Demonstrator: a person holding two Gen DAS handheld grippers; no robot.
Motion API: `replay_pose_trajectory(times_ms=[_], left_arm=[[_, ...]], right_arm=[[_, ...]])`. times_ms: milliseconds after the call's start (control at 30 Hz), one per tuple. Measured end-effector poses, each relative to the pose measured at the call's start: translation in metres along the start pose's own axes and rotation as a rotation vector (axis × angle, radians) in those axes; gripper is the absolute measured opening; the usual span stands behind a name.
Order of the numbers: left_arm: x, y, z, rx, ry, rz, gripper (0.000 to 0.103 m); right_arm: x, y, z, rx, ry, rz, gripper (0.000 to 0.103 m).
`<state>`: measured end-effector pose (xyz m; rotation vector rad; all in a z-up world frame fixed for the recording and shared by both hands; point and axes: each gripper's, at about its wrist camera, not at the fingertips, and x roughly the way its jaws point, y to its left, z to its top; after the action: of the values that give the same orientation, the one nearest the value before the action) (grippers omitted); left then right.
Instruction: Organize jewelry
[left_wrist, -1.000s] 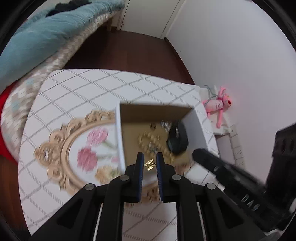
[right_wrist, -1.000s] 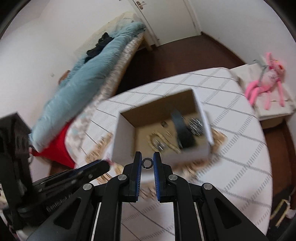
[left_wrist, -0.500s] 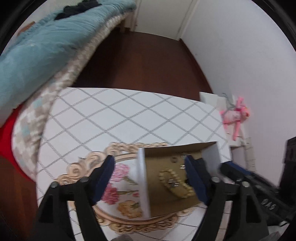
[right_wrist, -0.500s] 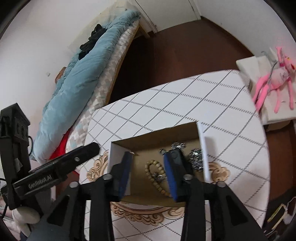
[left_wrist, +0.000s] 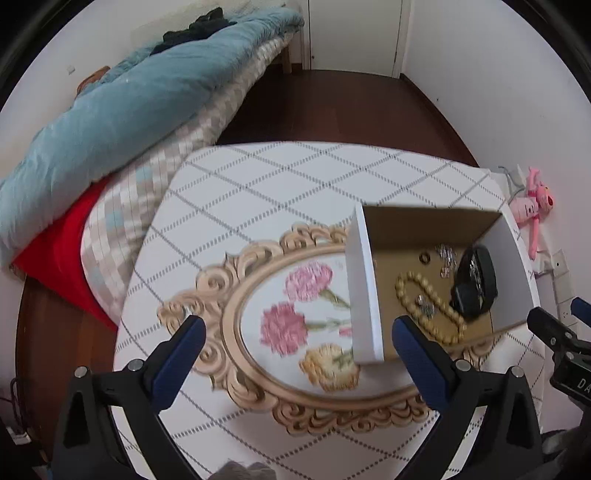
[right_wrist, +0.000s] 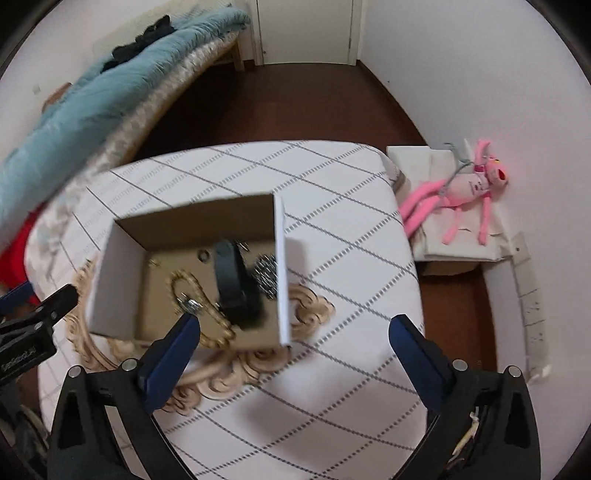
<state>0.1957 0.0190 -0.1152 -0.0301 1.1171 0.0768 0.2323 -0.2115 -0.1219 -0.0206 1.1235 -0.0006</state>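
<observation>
A white cardboard box (left_wrist: 364, 288) with a brown inside stands on the table; it also shows in the right wrist view (right_wrist: 282, 273). In it lie a gold bead bracelet (left_wrist: 424, 299), a black watch (left_wrist: 474, 282), silver pieces (left_wrist: 447, 254) and a small ring (left_wrist: 424, 257). The right wrist view shows the bracelet (right_wrist: 184, 282), the watch (right_wrist: 232, 284) and the ring (right_wrist: 202, 254). My left gripper (left_wrist: 297, 341) is open and empty, above the table left of the box. My right gripper (right_wrist: 293, 338) is open and empty, above the box's near right corner.
The box sits on an oval gold-framed flower tray (left_wrist: 236, 306) on a checked tablecloth (left_wrist: 258, 184). A bed with a teal duvet (left_wrist: 122, 110) is at the left. A pink plush toy (right_wrist: 461, 188) lies on a side stand at the right. Dark wood floor lies beyond.
Both grippers opened wide and pulled back from over the box. The small gold piece in the left gripper and the ring in the right gripper are released; a ring now lies in the box.
</observation>
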Motion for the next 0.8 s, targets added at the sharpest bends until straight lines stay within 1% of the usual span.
replay_pose_trajectory(times_ms=[67, 167, 267, 333, 467, 567, 733, 800], left_arm=[[-0.004, -0.003, -0.004, -0.005, 0.004, 0.0, 0.103], [-0.02, -0.006, -0.009, -0.01, -0.016, -0.002, 0.103], [-0.045, -0.01, -0.014, -0.014, -0.037, -0.02, 0.103], [-0.07, -0.012, -0.019, -0.01, -0.07, -0.031, 0.103], [-0.118, -0.015, -0.031, -0.014, -0.113, -0.031, 0.103], [-0.156, -0.015, -0.038, -0.017, -0.14, -0.041, 0.103], [-0.221, -0.014, -0.047, -0.022, -0.224, -0.052, 0.103], [-0.241, -0.013, -0.05, -0.02, -0.253, -0.059, 0.103]], right_arm=[[-0.003, -0.001, -0.005, -0.007, -0.004, -0.015, 0.103], [-0.014, 0.0, -0.011, -0.012, -0.015, -0.019, 0.103], [-0.034, -0.001, -0.018, -0.001, -0.037, -0.009, 0.103], [-0.053, -0.002, -0.024, 0.002, -0.06, -0.004, 0.103], [-0.102, -0.007, -0.035, 0.016, -0.11, 0.012, 0.103], [-0.144, -0.011, -0.045, 0.027, -0.164, 0.016, 0.103], [-0.217, -0.016, -0.065, 0.042, -0.247, 0.007, 0.103], [-0.244, -0.018, -0.072, 0.043, -0.284, 0.001, 0.103]])
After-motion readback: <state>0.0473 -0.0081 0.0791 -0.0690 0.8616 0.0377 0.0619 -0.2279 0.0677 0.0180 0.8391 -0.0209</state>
